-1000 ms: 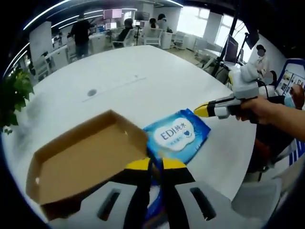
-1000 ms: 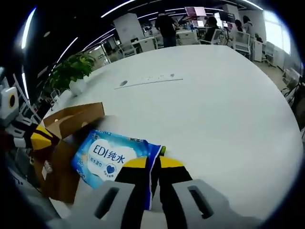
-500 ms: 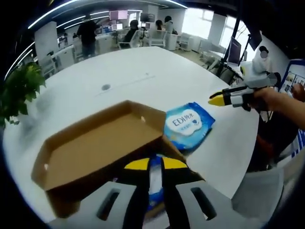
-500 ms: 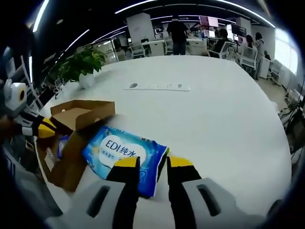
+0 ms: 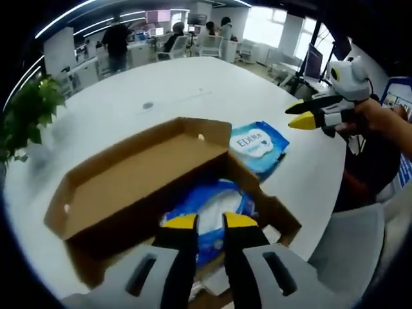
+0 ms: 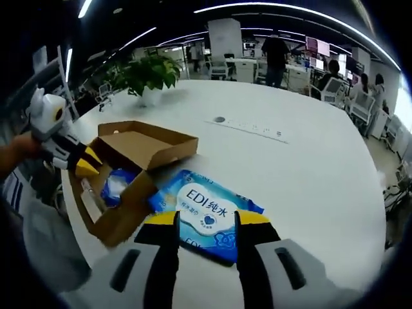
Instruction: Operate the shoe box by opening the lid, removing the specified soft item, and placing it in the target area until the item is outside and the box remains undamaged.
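Note:
The brown cardboard shoe box [image 5: 277, 222] stands open near the table edge, its lid [image 5: 129, 177] tipped back to the left. A blue soft wipes pack [image 5: 215, 203] lies inside it. My left gripper [image 5: 210, 221] hovers just above that pack, open, with nothing held. A second blue pack marked EDI [image 5: 257, 143] [image 6: 207, 207] lies flat on the white table beside the box [image 6: 122, 215]. My right gripper [image 6: 206, 219] is open over this pack, jaws wide apart, and it shows in the left gripper view [image 5: 295, 116] raised in a hand. The left gripper [image 6: 85, 163] shows beside the box.
The round white table [image 6: 309, 174] stretches far beyond the box. A potted plant [image 6: 145, 74] [image 5: 26, 116] stands at its far edge. A small dark disc [image 6: 220, 120] and a thin strip lie mid-table. People and office desks are in the background.
My right gripper opened, let go of the EDI pack on the table and drew back. My left gripper's jaws parted and pulled back, so the pack inside the box now shows.

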Motion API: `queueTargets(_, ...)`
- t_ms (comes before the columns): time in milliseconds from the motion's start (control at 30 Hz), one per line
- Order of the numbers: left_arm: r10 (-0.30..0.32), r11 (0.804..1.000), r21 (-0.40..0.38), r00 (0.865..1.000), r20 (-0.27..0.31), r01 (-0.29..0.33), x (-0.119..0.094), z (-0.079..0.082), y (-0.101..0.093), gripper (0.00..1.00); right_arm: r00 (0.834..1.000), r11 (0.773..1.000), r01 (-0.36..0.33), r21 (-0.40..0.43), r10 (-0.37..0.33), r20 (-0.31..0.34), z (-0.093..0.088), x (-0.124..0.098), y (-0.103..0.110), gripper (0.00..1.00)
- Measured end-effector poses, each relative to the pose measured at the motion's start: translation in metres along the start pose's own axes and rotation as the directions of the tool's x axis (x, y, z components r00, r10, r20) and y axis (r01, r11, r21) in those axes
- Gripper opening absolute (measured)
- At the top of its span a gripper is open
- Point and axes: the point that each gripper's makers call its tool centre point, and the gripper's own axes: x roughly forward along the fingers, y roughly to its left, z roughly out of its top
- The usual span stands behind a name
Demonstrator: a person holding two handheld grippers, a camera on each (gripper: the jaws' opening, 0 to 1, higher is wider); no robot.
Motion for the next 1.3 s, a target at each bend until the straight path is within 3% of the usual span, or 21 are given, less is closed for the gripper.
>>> queueTargets(233,-0.031,0.999,0.033,0.999,-0.016,0.031,-0.001,-0.010,0.001,0.15,0.998,0.995,-0.062,-0.079,0.061,-0.013,0.010,0.004,0.031,0.32)
queueTargets(433,-0.050,0.994,0.097,0.996,-0.078,0.057,0.005,-0.026,0.004,0.18,0.994,0.983,-0.111,-0.143,0.109,-0.024,0.019,0.011,0.055,0.31)
queueTargets(600,-0.079,0.986,0.139,0.995,-0.068,0.088,0.006,-0.025,0.003,0.22,0.988,0.969,-0.156,-0.190,0.151,-0.043,0.022,0.019,0.074,0.31)
queueTargets(833,-0.160,0.959,0.221,0.984,-0.080,0.174,0.013,-0.023,-0.008,0.32,0.976,0.935,-0.213,-0.283,0.194,-0.094,0.019,0.033,0.102,0.31)
queueTargets(1033,-0.212,0.927,0.295,0.973,-0.092,0.230,0.021,-0.020,-0.014,0.29,0.967,0.914,-0.255,-0.314,0.235,-0.100,0.024,0.044,0.121,0.29)
queueTargets(1300,-0.264,0.889,0.351,0.955,-0.135,0.296,0.030,-0.022,-0.021,0.20,0.955,0.871,-0.295,-0.393,0.255,-0.151,0.021,0.069,0.140,0.27)
